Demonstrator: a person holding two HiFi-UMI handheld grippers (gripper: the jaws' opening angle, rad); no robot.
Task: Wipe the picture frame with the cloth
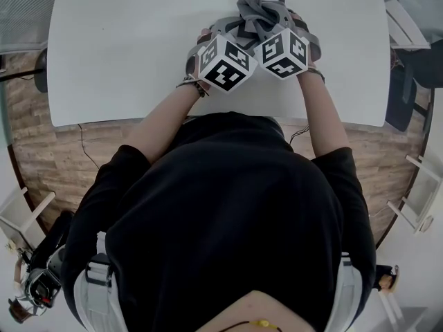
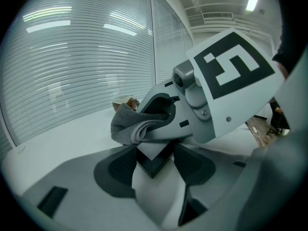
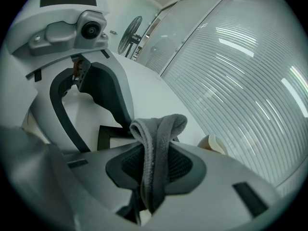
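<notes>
Grey cloth (image 3: pixel 159 129) is bunched into a thick fold and clamped between the pads of the right gripper (image 3: pixel 154 163), which is closed tight on it. The loose end of the fold rises above the jaws and hangs over the picture frame (image 3: pixel 108 130).

The frame is dark-edged with a pale middle. It sits towards the far side of the white table (image 1: pixel 138 47), roughly at its centre. The left gripper (image 2: pixel 155 158) has its jaws set wide, with one corner of the frame between them. Both pads look pressed against the frame's outer edges, so it appears to be gripped there.

The person leans over the near edge of the table with both arms stretched forward. The two grippers are close together, their marker cubes almost side by side. From the left gripper's side, the right gripper crosses just above the frame, and the cloth pokes out of its jaws on the left.

Beyond the frame, near the far edge of the table, stands a small pale cup (image 3: pixel 217 144). Something brown shows at its mouth, but I cannot tell what it is. Nothing else stands on the table around it. Behind the table, slatted blinds (image 2: pixel 72 71) cover the glass wall, and a floor fan (image 3: pixel 130 32) stands further down the room.
</notes>
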